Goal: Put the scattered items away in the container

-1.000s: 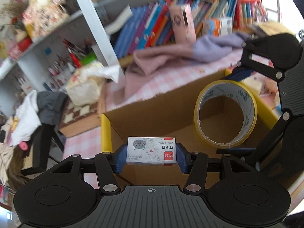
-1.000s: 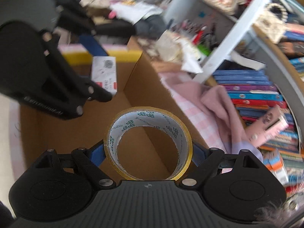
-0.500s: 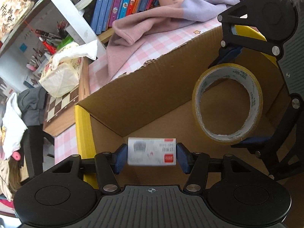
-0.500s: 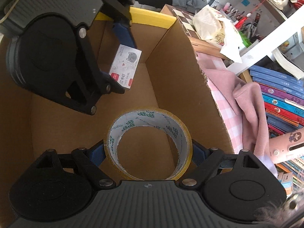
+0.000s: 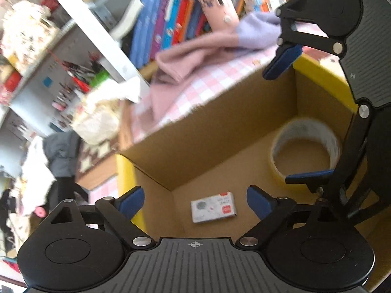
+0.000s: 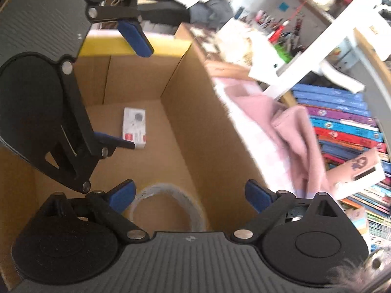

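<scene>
The cardboard box (image 5: 220,127) is below both grippers. A small white staple box (image 5: 213,207) lies flat on its floor, below and between the fingers of my left gripper (image 5: 194,200). Those jaws are opening wide and touch nothing. The yellow-edged tape roll (image 5: 305,146) also lies on the floor, blurred. In the right wrist view the tape roll (image 6: 168,205) is under my right gripper (image 6: 189,196), whose jaws are opening clear of it. The staple box (image 6: 134,127) shows farther in, near the left gripper (image 6: 125,90). The right gripper (image 5: 293,119) hangs over the tape.
A pink and lilac cloth (image 5: 195,58) lies on the pink checked tabletop beyond the box wall (image 6: 200,134). Rows of books (image 6: 342,127) fill the shelf behind, with a white shelf post (image 5: 97,34). A crumpled white bag (image 5: 97,117) and a chessboard (image 5: 95,153) sit left of the box.
Both grippers went from shut to wide open. The staple box left the left fingers and the tape roll left the right fingers; both now lie on the box floor.
</scene>
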Available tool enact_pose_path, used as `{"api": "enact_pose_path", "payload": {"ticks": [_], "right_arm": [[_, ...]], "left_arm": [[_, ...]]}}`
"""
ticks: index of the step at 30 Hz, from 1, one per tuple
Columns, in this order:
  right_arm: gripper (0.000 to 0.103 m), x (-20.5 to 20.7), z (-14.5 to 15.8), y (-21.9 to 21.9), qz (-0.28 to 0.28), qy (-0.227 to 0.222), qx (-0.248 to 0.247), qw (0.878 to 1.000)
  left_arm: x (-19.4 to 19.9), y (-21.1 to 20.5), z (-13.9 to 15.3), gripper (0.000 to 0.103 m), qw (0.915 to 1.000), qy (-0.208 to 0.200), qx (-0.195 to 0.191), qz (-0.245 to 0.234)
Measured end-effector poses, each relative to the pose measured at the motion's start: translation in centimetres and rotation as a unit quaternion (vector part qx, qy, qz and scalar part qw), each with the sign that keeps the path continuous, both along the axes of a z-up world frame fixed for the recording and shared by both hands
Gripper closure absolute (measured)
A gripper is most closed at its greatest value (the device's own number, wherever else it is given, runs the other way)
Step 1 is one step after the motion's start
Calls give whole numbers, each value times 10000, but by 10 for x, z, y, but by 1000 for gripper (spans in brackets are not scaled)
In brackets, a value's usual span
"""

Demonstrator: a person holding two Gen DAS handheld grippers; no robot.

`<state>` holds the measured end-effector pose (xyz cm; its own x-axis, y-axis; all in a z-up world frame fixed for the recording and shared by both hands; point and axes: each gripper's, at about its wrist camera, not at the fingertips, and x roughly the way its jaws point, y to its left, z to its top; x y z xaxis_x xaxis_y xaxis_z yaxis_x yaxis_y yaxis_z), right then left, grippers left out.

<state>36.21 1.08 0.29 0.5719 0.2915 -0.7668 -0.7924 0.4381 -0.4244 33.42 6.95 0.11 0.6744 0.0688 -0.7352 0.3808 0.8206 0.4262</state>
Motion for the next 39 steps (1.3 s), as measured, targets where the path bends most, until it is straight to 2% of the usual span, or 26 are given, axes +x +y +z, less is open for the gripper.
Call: {"api": "enact_pose_path", "payload": {"ticks": [8,12,18,22,26,33,39], "right_arm": [[6,-27,47,-31,-412,-403,788,9952],[6,-46,66,-40,-600,-487,1214,9896],[6,-83,88,-47,-841,-770,1603,9805],[6,-106,93,-54,-1396,-719,1778,9715],[6,-131,97,-64,-1929,-525,2160,9557],[6,-189,100,-80,-2334,-818,2503,9360],[7,-228,93,-101,-2784,-747,2729,9178]], "left_arm": [[-39,8,54,8,9938,-921,-478,393],[-64,8,71,7,9889,-1193,-736,483],[-107,10,87,7,9807,-1561,-969,675],[-135,16,92,7,9740,-1671,-1215,929],[-166,20,93,7,9699,-1732,-1346,1059],[-211,14,87,7,9597,-1728,-1826,1258],[-241,2,78,7,9574,-1636,-2018,1257]]}}
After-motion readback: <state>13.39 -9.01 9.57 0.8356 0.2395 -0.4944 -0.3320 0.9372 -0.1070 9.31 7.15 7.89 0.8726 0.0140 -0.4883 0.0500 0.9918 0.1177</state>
